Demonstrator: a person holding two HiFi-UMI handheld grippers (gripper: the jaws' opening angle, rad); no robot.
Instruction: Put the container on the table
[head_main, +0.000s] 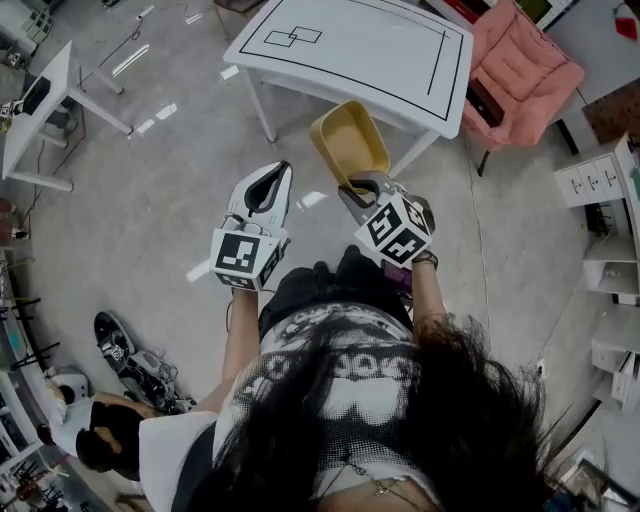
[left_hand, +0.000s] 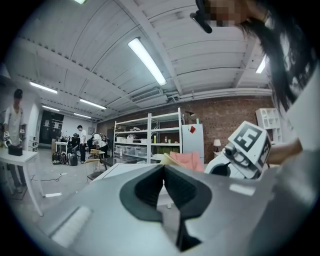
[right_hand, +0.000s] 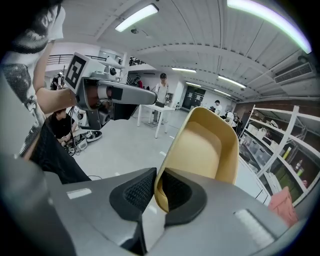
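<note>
Workshop-lab (storage racks (left_hand: 149, 137), brick wall (left_hand: 227, 117))

The head view looks steeply down past dark hair (head_main: 400, 420) onto the left hand-held gripper (head_main: 286, 168), the right hand-held gripper (head_main: 352, 187) and the white black-lined tabletop (head_main: 370, 50) ahead. The left gripper view sits close behind its jaws and faces level across the room toward white metal shelving (left_hand: 150, 137). The right gripper view tilts upward, close on the yellow plastic container (right_hand: 205, 145). Each gripper view catches the other gripper, and both show the shelving.

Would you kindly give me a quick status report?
Right gripper shut on yellow container rim, held short of white table. Left gripper shut, empty. Nothing seen in the way.
</note>
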